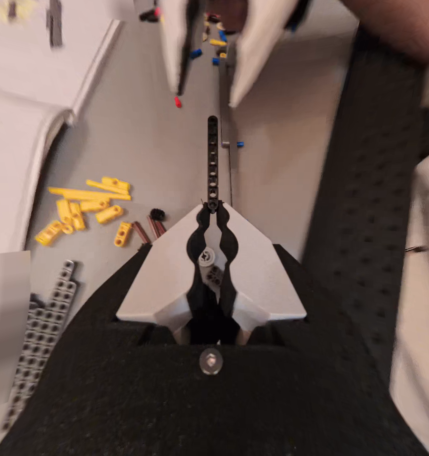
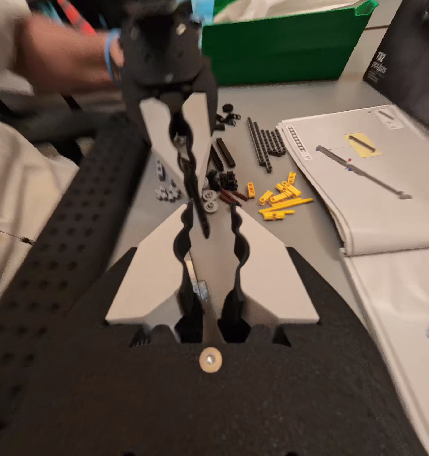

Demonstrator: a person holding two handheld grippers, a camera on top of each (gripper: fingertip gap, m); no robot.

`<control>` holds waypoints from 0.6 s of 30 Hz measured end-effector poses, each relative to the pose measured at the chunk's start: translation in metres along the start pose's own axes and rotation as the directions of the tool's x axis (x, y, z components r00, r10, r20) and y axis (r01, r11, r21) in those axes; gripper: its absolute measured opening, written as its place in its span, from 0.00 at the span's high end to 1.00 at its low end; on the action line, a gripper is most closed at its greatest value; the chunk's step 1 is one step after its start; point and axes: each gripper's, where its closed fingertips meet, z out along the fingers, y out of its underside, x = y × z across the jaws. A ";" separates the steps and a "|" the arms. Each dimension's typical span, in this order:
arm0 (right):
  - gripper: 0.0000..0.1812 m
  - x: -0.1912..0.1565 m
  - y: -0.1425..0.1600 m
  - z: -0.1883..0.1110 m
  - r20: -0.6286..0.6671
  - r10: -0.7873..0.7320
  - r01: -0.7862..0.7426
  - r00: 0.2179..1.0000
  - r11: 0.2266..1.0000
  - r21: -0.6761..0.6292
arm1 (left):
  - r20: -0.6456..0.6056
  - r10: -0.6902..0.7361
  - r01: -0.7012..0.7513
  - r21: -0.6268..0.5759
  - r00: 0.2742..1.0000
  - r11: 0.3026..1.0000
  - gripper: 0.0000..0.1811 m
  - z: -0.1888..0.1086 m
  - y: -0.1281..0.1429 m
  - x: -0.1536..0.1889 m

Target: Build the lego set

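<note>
Black beam [image 1: 212, 162] in left tool [image 1: 213, 206]

Black holed beam [image 1: 212, 162], yellow pieces [image 1: 85, 209], green bin [image 2: 282, 47], grey table [image 1: 139, 148].

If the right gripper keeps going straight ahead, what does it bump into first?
Most likely the long black holed lego beam, held out by the left gripper. Its tip already sits between the open right gripper's fingers, though depth is blurry.
</note>
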 end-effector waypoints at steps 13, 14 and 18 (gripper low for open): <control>0.95 -0.017 0.026 0.037 -0.120 -0.466 0.400 0.877 0.844 -0.358 | -0.401 -0.552 0.484 -0.266 0.731 0.834 0.98 0.007 -0.009 0.021; 0.95 -0.013 0.030 0.037 -0.124 -0.461 0.388 0.879 0.841 -0.376 | -0.382 -0.530 0.470 -0.246 0.757 0.848 0.97 0.008 -0.009 0.019; 0.96 -0.008 0.052 0.039 -0.053 -0.344 0.291 0.937 0.857 -0.425 | -0.116 -0.302 0.290 -0.111 0.946 0.951 0.79 0.008 0.007 -0.005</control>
